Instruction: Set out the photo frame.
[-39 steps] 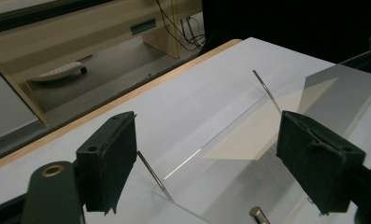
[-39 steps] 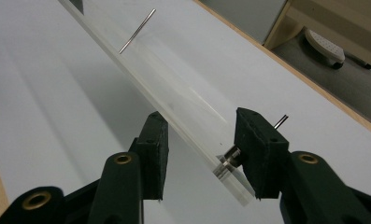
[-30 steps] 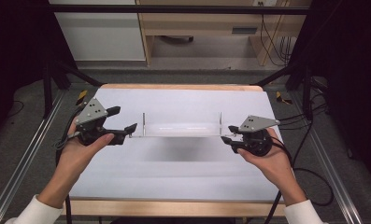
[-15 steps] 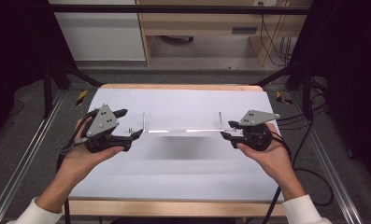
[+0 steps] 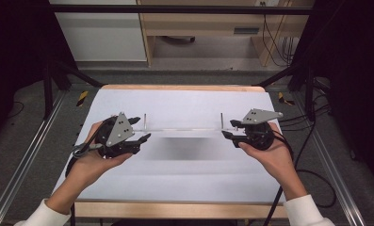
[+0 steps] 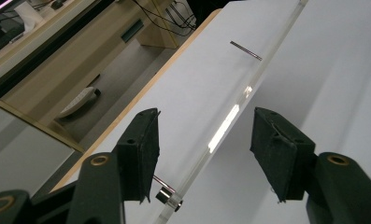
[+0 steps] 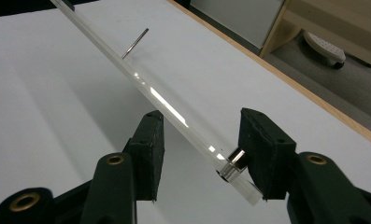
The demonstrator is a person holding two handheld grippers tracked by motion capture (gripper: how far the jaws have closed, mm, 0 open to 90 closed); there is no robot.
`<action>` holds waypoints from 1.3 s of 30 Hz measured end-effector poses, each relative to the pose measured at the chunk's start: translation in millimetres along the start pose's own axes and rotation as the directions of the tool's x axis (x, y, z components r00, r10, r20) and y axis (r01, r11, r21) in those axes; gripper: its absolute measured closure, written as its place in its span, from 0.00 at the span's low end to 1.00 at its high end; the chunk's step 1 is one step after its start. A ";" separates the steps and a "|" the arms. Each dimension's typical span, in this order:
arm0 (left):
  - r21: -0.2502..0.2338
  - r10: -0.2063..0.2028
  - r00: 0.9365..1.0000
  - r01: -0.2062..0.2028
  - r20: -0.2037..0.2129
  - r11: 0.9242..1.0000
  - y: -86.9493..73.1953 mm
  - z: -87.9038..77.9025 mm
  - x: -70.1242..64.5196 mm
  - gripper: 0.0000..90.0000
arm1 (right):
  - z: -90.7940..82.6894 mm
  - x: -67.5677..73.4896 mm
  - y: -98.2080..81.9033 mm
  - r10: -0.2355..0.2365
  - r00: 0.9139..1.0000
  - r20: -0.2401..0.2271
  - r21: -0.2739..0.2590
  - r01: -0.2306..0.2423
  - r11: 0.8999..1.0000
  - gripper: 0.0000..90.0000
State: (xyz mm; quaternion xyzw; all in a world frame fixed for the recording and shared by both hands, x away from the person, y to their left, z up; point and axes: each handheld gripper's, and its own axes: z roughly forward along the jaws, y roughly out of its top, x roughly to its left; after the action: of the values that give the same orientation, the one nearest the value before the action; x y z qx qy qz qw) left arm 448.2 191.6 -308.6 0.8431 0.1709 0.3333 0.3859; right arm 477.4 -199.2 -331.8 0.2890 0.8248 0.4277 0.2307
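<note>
Jaws of left gripper (image 5: 140, 129) apart, just been closing, straddling the near end of a clear acrylic strip (image 5: 184, 130) without pressing on it. Jaws of right gripper (image 5: 230, 129) part-open around the other end, 1 pad against a small metal stud (image 7: 233, 164); grip impossible to tell. Strip held above white surface (image 5: 184, 174), spanning 9 to 3 o'clock, with 2 thin pins (image 5: 145, 121) standing up.

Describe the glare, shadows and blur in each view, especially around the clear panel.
High view: the clear panel reads as a faint bright line, with a soft grey shadow below on the white table; the surroundings are dark. Left gripper view: a bright glare streak on the panel's edge; the background is soft. Right gripper view: glints along the edge; the jaws are sharp.
</note>
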 end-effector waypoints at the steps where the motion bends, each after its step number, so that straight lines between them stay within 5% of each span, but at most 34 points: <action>1: 0.005 0.004 1.000 -0.004 0.001 1.000 -0.4 1.2 0.1 0.52 | 0.1 -0.3 0.3 0.001 1.000 0.000 -0.001 -0.001 1.000 0.57; 15: 0.039 0.030 0.999 -0.031 0.014 0.999 -5.2 17.1 1.9 0.71 | 0.8 -2.3 1.8 0.005 1.000 -0.001 -0.009 -0.005 1.000 0.56; 26: 0.051 0.033 0.999 -0.034 0.020 0.998 -2.1 18.7 6.3 0.71 | 5.7 -8.0 -7.2 -0.013 1.000 0.020 -0.070 0.014 0.997 0.50; 29: 0.050 0.034 0.999 -0.035 0.020 0.998 -2.0 18.8 6.8 0.71 | 12.9 -12.8 -15.8 -0.019 0.999 0.028 -0.046 0.020 0.999 0.49; 32: 0.050 0.034 0.999 -0.035 0.017 0.998 -1.2 19.3 8.1 0.71 | 18.5 -16.3 -20.6 -0.016 1.000 0.022 -0.048 0.017 0.999 0.59; 35: 0.050 0.033 0.999 -0.033 0.018 0.998 -0.5 20.1 9.5 0.71 | 19.0 -17.0 -18.7 0.022 1.000 0.020 -0.039 -0.021 0.999 0.60; 39: 0.063 0.037 0.999 -0.038 0.015 0.997 0.1 20.4 12.6 0.71 | 18.3 -15.4 -13.7 0.015 1.000 0.025 -0.008 -0.014 1.000 0.62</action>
State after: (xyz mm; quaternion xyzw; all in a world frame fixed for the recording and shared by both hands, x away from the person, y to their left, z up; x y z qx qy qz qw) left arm 471.3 187.5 -312.9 0.8602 0.1627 0.3290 0.3540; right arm 496.3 -205.6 -350.9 0.2995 0.8182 0.4288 0.2389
